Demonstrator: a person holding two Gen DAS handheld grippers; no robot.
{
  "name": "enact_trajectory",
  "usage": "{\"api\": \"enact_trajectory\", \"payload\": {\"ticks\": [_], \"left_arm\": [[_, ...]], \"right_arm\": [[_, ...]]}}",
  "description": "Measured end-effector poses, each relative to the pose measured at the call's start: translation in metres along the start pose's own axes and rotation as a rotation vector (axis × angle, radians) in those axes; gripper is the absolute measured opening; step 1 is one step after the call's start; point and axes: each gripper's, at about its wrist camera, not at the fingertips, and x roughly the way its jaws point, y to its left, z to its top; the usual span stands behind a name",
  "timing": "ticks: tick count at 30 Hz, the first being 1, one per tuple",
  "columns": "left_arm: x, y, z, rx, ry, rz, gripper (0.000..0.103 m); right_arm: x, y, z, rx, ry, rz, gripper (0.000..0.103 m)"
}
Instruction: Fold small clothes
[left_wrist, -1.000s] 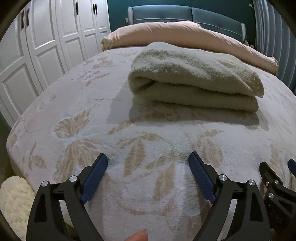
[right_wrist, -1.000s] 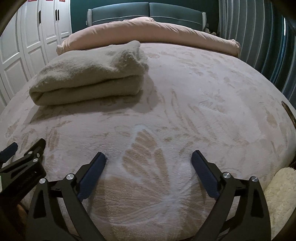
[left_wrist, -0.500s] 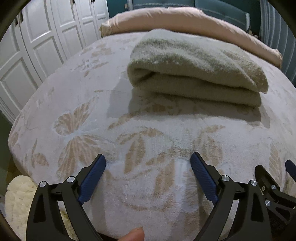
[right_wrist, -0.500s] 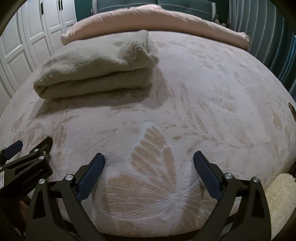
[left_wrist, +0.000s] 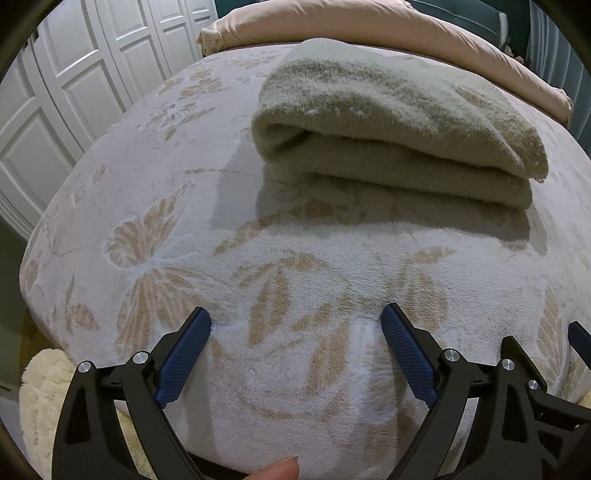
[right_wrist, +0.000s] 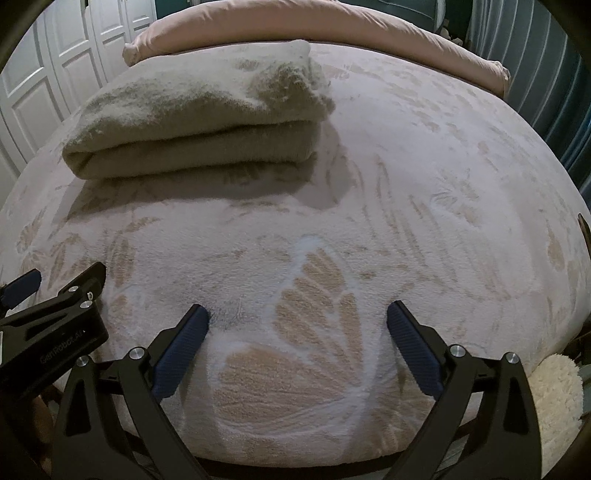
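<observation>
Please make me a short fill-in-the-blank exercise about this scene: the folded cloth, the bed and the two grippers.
1. The beige garment lies ____ on the butterfly-patterned blanket.
2. The left gripper and the right gripper are both ____, holding nothing.
3. Behind the garment, across the head of the bed, lies a long ____ pillow.
4. The wardrobe doors beside the bed are ____ in colour.

Missing words: folded; open; pink; white
</observation>
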Motion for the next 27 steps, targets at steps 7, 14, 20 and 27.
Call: {"api": "enact_trajectory", "payload": {"ticks": [7,14,20,27], "left_arm": [[-0.0002,-0.0018,0.0009,-0.004,0.01,-0.001,0.092],[0.0007,-0.0014,0.0017,-0.007,0.014,-0.003,0.092],[0.001,-0.0001,0.0015,-0.004,0.009,-0.001,0.092],[0.0004,-0.002,0.0012,-0.006,0.017,-0.002,0.092]], "right_arm": [[0.002,-0.0008,0.0026,0.007,0.005,0.0,0.096],[0.002,-0.0003,0.001,0.009,0.007,-0.001,0.097],[0.0021,-0.0004,0.0008,0.012,0.008,0.0,0.097],[0.0022,-0.0006,0.001,0.01,0.008,0.0,0.097]]}}
